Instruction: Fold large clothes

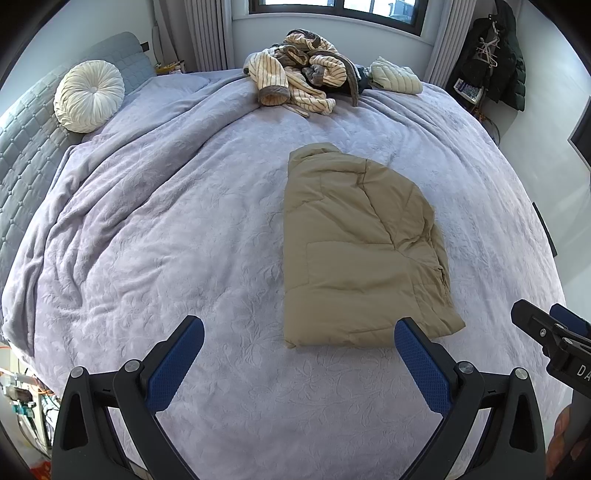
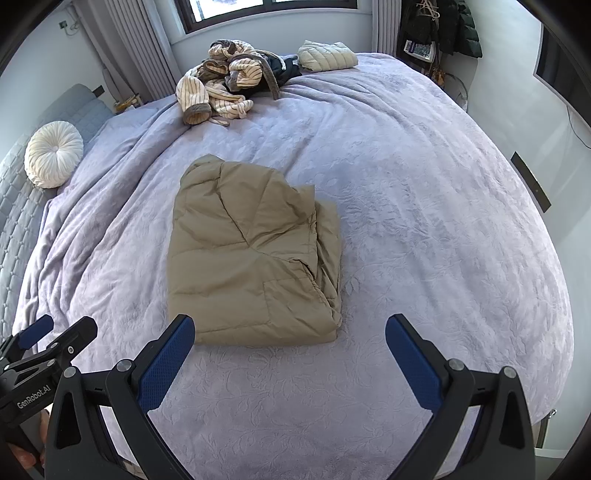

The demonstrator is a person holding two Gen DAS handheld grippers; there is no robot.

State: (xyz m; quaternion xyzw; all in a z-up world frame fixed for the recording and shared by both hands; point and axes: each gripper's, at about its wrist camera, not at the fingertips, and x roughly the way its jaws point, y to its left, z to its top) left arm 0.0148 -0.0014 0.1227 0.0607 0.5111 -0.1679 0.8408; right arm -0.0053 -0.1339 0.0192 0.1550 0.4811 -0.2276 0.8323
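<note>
1. Left wrist view, upper left of frame: round cushion leans on the grey headboard.
2. Lilac blanket covers the bed, bunched into ridges along the left side.
3. Bottom of frame: left gripper, jaws released wide, nothing between them; it hovers over bare blanket, its right pad just beside the jacket's near hem.
4. Centre right: tan jacket lies folded into a compact block, flat on the blanket, collar end toward the window.
5. Top centre: striped robe in a heap at the far edge of the bed, with a pale quilted garment just right of it.
6. Upper right: dark coats hang by the wall.
7. Right wrist view, lower left: part of the left gripper's frame shows at the edge.
8. Left of centre: jacket, layered edges stacked on its right side.
9. Bottom: right gripper, jaws likewise released wide and holding nothing; its left pad overlaps the jacket's near corner in the picture, contact unclear.
</note>
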